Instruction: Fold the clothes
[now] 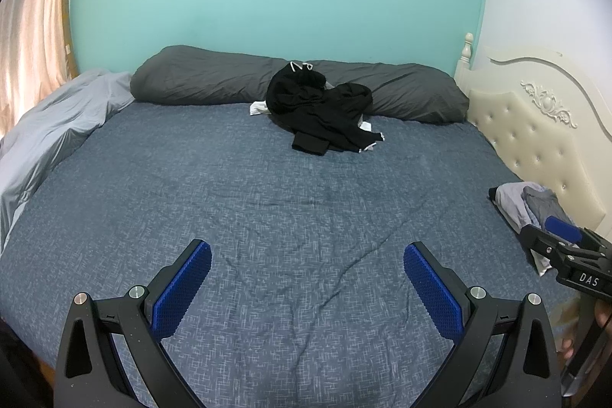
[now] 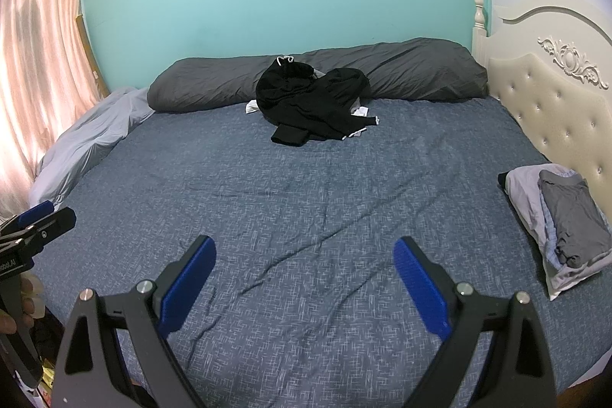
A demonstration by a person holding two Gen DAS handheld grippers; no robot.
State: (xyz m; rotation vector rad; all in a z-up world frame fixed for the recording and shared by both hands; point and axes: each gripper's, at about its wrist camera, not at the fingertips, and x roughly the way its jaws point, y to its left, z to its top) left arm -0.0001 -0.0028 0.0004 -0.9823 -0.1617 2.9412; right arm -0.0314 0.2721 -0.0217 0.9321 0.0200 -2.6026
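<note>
A crumpled black garment (image 1: 319, 109) lies in a heap at the far side of the bed (image 1: 267, 209), resting against a long grey pillow (image 1: 199, 79). Folded clothes (image 2: 566, 228) are stacked near the headboard (image 2: 554, 94). The left gripper (image 1: 307, 268) and right gripper (image 2: 305, 262) hover over bare sheet, jaws wide apart and empty. Judged step: reaching for the next piece. The next move calls for travelling across the bed and pinching two edges of the heap to spread it flat.
</note>
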